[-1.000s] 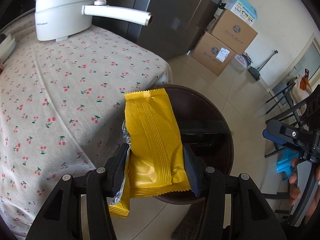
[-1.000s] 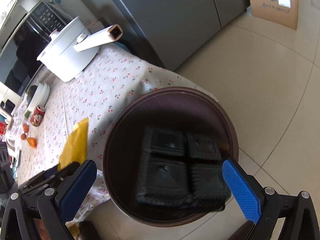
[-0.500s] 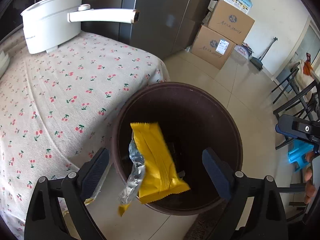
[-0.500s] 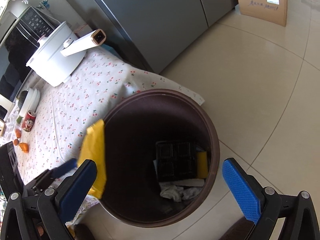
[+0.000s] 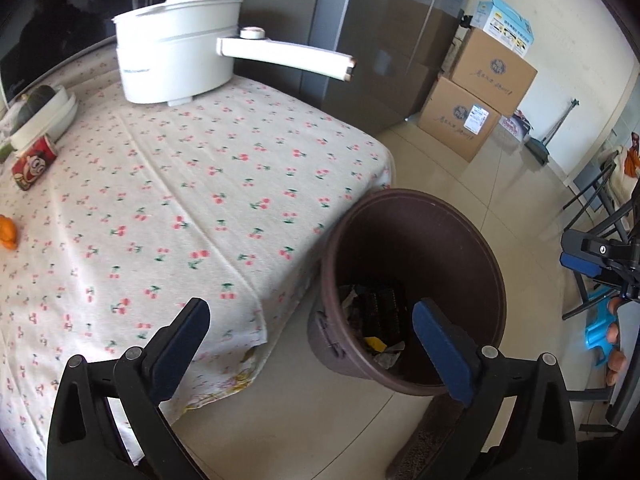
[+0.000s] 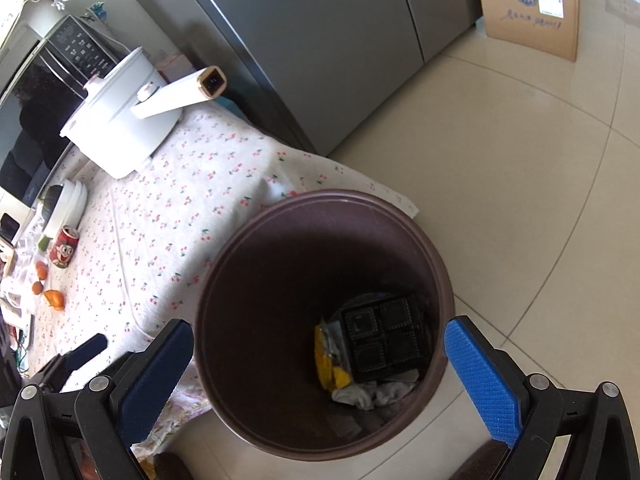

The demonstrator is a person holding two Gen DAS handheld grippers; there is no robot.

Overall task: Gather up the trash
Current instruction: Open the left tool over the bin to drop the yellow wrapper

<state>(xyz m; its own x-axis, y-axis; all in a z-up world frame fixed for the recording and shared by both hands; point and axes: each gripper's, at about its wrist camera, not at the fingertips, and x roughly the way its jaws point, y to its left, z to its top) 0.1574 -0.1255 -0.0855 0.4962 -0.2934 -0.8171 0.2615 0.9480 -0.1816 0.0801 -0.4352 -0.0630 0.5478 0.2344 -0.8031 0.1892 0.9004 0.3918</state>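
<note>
From your left wrist camera, your left gripper (image 5: 308, 344) is opening, its jaws already spread wide with nothing between them, over the gap between the table (image 5: 168, 208) edge and the brown bin (image 5: 416, 292). Only this view shows two stacked cardboard boxes (image 5: 476, 92) with a smaller blue-and-white box (image 5: 506, 28) on top, and your right gripper (image 5: 596, 262) off at the right edge. Inside the bin you catch just a scrap of the yellow wrapper (image 5: 376, 343) beside the black tray (image 5: 382, 306). On the cloth sit one white pot (image 5: 180, 64), one red can (image 5: 34, 162) and one orange (image 5: 7, 233).

From your right wrist camera, your right gripper (image 6: 320, 376) has its fingers wide apart and empty, straddling the bin (image 6: 320, 324) from above. This view looks straight down to the bottom: one yellow wrapper (image 6: 328, 364) lies against the left side of one black four-cell tray (image 6: 384, 340), with crumpled white paper (image 6: 372, 392) below them. Here you can count three oranges (image 6: 48, 288) near the can (image 6: 64, 247), and only one cardboard box (image 6: 532, 8).
</note>
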